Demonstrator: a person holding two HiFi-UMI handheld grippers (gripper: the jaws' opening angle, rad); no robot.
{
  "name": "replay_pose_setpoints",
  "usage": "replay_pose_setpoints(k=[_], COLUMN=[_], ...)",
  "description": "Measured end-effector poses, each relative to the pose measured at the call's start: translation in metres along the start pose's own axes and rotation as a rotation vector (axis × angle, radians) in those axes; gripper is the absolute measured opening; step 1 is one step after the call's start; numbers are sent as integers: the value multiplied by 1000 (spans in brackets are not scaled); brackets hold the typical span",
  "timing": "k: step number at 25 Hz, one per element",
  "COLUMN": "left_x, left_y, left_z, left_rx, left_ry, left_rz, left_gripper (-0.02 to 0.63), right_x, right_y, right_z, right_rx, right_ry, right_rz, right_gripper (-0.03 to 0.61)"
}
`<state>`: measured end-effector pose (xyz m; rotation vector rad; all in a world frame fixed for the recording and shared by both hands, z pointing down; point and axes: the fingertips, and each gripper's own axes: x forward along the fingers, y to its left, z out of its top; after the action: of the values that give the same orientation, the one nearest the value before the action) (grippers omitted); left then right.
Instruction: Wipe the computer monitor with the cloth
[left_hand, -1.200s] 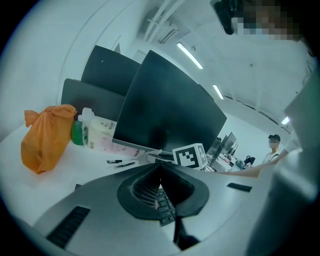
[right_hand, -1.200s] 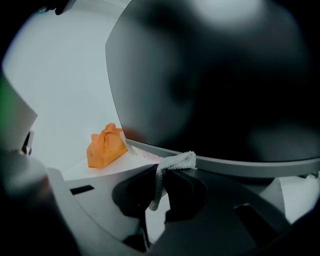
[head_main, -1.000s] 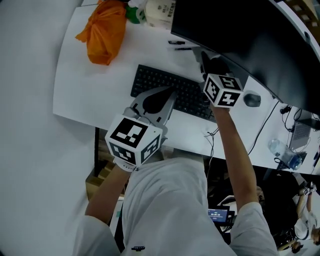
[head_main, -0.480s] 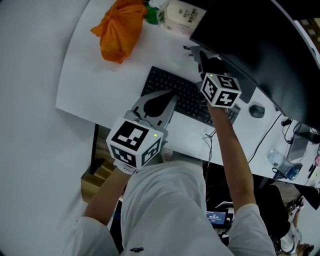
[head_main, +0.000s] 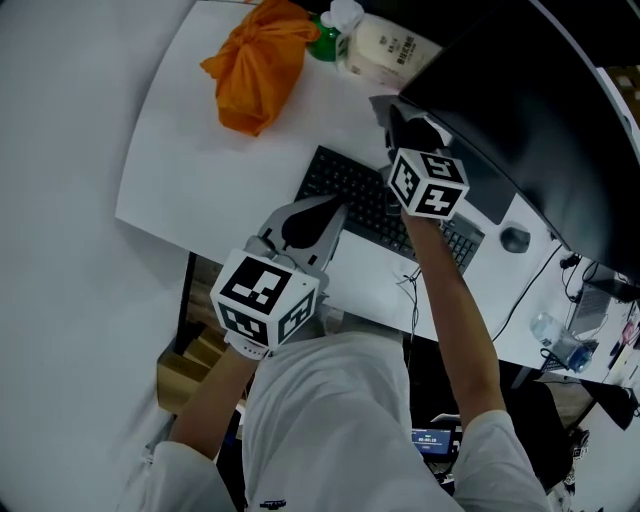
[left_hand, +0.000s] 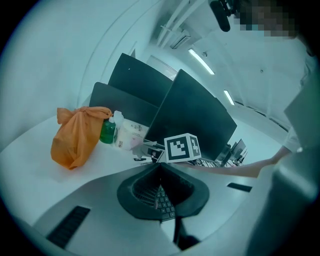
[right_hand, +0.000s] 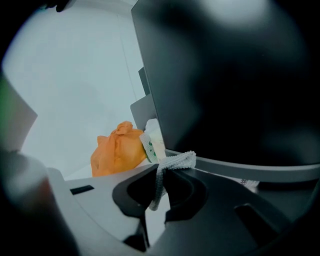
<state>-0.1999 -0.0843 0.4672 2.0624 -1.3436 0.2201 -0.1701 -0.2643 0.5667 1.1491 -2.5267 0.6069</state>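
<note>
Head view: the person's two arms reach over a white desk (head_main: 190, 170). The left gripper (left_hand: 160, 165) hangs above the near edge of the keyboard (head_main: 365, 200). Its jaws are closed tip to tip with nothing between them, and only keyboard keys show through the opening behind the tips. The right gripper (right_hand: 161, 172) is raised to the lower edge of the monitor (head_main: 540, 110), its jaws clamped on the cloth (right_hand: 176, 161). A narrow white knitted strip of the cloth stands out above the tips and another hangs below; the rest is hidden inside the jaws. Whether the cloth touches the screen cannot be told. In the head view the right jaw tips are largely covered by that gripper's marker cube (head_main: 428, 183), and the cloth is hard to make out there. The monitor is cut off by the top and right frame edges. An orange bag (head_main: 258, 65), a green bottle (head_main: 325, 40) and a white packet (head_main: 390, 50) stand at the desk's far end. A mouse (head_main: 515, 238) lies under the screen.
</note>
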Motion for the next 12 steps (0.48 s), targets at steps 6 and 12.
replay_pose_setpoints(k=[6, 12], left_x=[-7, -9], left_y=[12, 17], left_z=[3, 2], left_rx=[-19, -27], left_ry=[-17, -12], left_rz=[14, 18], left_gripper=[18, 18], right_x=[10, 14], right_y=[15, 29], right_z=[7, 19], right_rx=[6, 19], right_ry=[-14, -53], right_rz=[10, -4], right_gripper=[31, 31])
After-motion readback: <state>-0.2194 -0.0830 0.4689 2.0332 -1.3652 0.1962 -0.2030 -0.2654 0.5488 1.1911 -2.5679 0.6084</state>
